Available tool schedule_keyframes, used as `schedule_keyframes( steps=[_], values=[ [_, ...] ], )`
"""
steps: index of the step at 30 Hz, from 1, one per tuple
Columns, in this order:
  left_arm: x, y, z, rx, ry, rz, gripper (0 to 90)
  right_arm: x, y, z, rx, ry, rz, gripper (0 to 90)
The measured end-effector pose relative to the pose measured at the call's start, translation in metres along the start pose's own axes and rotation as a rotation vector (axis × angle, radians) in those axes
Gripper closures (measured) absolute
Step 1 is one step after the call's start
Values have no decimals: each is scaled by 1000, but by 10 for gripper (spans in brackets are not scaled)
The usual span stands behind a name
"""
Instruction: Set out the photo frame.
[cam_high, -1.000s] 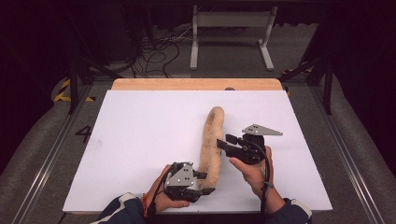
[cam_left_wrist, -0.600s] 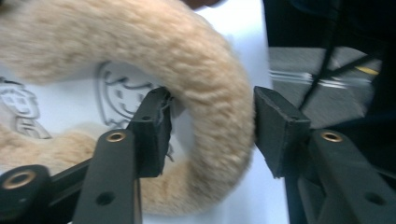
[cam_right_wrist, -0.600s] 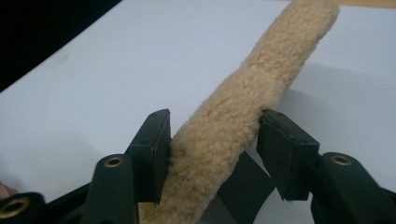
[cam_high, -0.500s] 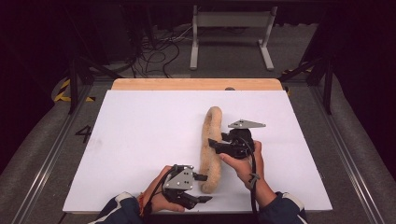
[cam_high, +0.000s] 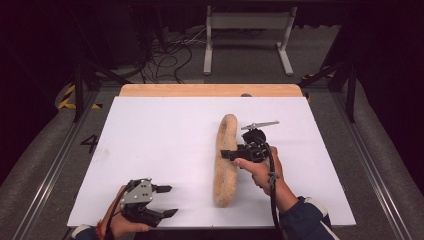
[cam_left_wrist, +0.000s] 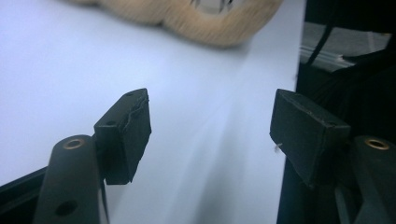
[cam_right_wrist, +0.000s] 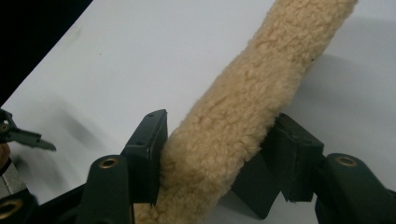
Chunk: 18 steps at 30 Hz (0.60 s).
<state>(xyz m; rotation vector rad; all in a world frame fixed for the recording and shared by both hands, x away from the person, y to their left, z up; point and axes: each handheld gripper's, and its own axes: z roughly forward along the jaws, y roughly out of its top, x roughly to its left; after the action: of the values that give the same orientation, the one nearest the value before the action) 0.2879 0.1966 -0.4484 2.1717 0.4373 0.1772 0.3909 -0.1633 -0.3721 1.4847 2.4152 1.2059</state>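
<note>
Our left gripper (cam_high: 167, 200) has let go of the fleece roll (cam_high: 226, 160) and pulled away left, jaws just opened and empty, while our right gripper (cam_high: 223, 154) apparently clamps the roll mid-table, so one-handed handling follows.

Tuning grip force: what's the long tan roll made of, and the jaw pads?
The tan roll looks like sherpa-type fleece or sheepskin: matte, nubbly, curly pile, soft edges; real or synthetic I can't tell. The pads look like matte black foam or rubber blocks, with blunt corners and a small surface crack; which of the two is unclear.
</note>
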Motion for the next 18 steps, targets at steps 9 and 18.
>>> schedule_keyframes(
  steps=[9,18],
  values=[
    [14,-11,-12,-11,52,-68,290,7,14,1,78,-26,-88,531],
    [16,-9,-5,-6,40,-70,273,3,35,3,203,18,-209,585]
  ],
)
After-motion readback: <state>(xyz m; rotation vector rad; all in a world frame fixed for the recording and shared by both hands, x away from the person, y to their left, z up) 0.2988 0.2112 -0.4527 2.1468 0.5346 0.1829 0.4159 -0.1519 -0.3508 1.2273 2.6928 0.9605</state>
